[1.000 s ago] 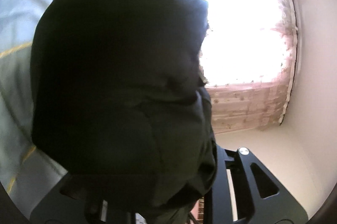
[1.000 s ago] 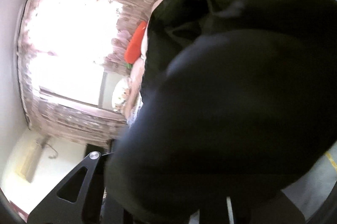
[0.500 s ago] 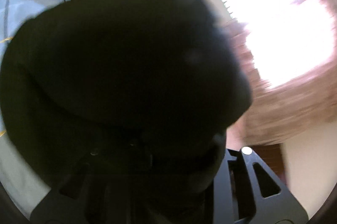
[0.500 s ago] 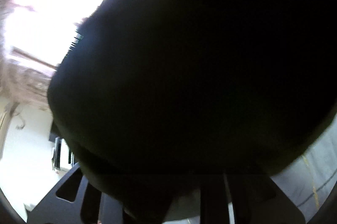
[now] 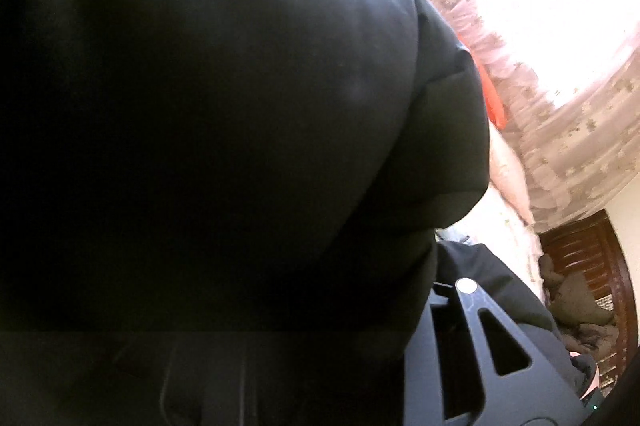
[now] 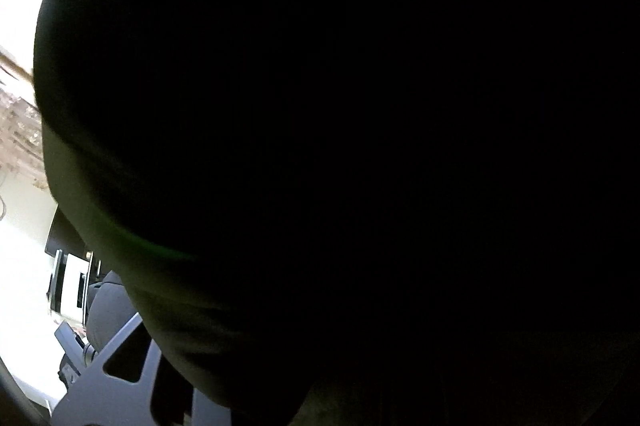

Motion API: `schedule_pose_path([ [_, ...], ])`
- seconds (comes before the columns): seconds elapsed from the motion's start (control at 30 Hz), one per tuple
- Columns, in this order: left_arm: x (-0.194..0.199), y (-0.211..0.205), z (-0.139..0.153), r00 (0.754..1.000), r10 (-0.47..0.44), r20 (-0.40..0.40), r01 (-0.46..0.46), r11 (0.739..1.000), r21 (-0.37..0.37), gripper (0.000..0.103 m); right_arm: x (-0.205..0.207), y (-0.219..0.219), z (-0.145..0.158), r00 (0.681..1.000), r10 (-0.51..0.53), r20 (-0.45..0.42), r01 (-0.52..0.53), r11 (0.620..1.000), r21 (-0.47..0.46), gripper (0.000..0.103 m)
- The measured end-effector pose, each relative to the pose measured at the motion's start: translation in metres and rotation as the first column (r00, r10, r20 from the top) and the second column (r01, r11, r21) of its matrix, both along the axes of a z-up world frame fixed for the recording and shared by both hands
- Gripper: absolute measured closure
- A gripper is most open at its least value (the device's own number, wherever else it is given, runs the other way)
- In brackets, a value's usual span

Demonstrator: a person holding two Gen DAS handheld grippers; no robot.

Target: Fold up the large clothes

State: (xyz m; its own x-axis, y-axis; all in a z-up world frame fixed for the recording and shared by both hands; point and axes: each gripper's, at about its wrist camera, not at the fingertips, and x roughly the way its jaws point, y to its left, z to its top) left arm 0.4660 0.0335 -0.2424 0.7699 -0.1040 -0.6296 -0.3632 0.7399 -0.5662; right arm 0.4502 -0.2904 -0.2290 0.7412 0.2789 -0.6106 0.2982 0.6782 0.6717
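Note:
A large black garment (image 5: 224,130) billows over my left gripper (image 5: 320,310) and fills most of the left wrist view. Only the right finger (image 5: 480,338) of that gripper shows; the other finger and both tips lie under the cloth, which bunches out from between them. In the right wrist view the same black garment (image 6: 340,146) blacks out nearly the whole picture. It hangs over my right gripper (image 6: 320,338), of which only the left finger (image 6: 120,370) shows. Both grippers look shut on the cloth.
A bright window with a pink lace curtain (image 5: 560,130) fills the upper right of the left wrist view. Below it are an orange-red item (image 5: 494,98), a pink pillow (image 5: 508,166) and a dark wooden headboard (image 5: 588,266). A white unit (image 6: 72,290) stands at the right view's left edge.
Both hands have swung across the room with the garment. The pale blue bedsheet has dropped out of both views, and the black cloth now covers far more of each picture.

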Motion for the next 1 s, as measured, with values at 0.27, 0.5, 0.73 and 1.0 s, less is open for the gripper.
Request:
schedule_pose_path([
  [0.27, -0.029, 0.016, 0.008, 0.983, -0.186, -0.006, 0.186, 0.98, 0.067, 0.055, -0.024, -0.004, -0.002, 1.0, 0.016, 0.008, -0.017, 0.999, 0.048, 0.078],
  [0.5, -0.075, 0.001, 0.058, 0.966, -0.259, 0.015, 0.252, 0.952, 0.171, 0.002, -0.052, -0.009, 0.038, 0.999, 0.002, -0.035, 0.002, 0.995, 0.1, 0.017],
  [0.73, -0.104, -0.031, 0.16, 0.938, -0.302, 0.172, 0.243, 0.924, 0.294, 0.002, -0.093, 0.007, 0.14, 0.987, 0.063, 0.15, -0.036, 0.983, -0.178, 0.001],
  [1.0, -0.126, -0.101, 0.177, 0.884, -0.43, 0.184, 0.267, 0.787, 0.556, 0.002, -0.051, 0.038, 0.138, 0.981, 0.157, 0.113, -0.089, 0.885, -0.457, 0.001],
])
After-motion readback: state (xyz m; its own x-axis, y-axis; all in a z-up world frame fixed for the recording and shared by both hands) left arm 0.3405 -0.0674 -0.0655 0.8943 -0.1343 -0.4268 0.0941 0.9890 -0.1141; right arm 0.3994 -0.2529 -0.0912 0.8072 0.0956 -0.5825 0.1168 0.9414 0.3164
